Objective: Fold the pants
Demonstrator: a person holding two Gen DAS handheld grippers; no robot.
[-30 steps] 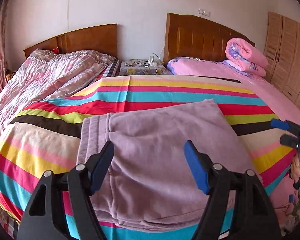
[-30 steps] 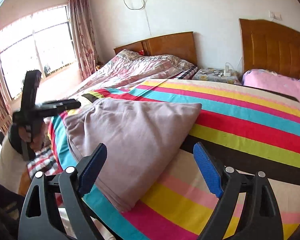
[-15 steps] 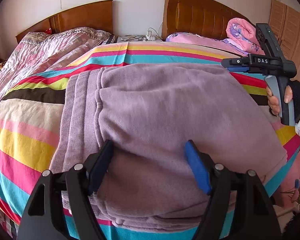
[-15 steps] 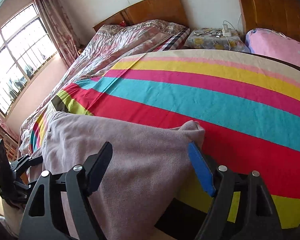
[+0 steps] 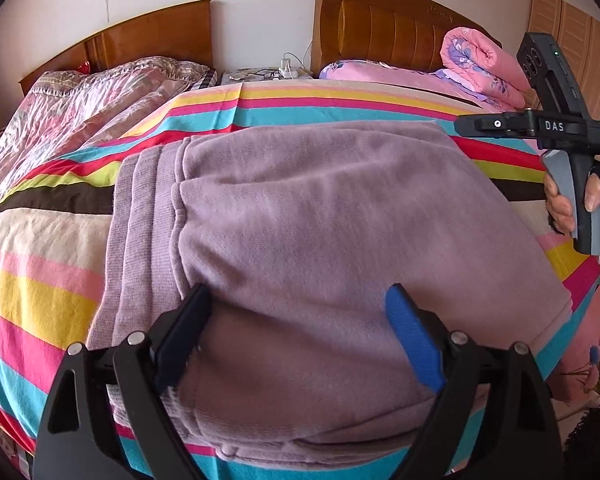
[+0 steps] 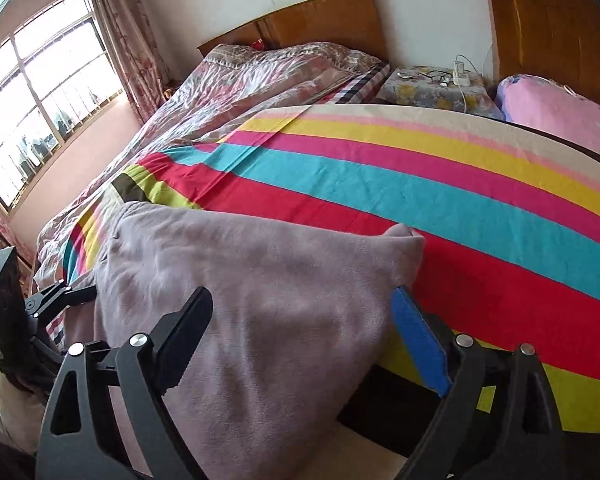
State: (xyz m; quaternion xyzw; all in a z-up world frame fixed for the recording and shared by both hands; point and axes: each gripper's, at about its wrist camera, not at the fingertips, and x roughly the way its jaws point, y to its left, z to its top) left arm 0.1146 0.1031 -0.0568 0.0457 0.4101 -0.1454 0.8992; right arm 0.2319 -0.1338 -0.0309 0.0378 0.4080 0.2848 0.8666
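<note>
Left wrist — pants [image 5: 320, 232] lengthwise left-right, waistband left

Soft, matt lilac fleece pants [image 5: 320, 232] fill the frame's centre, their waistband ribbed. Beneath lies a smooth striped cotton bedsheet [image 5: 40, 280]. Glossy varnished wooden headboards [image 5: 400, 24] stand at top. The fingers [image 5: 414, 340] carry matt blue pads on black plastic.
</note>
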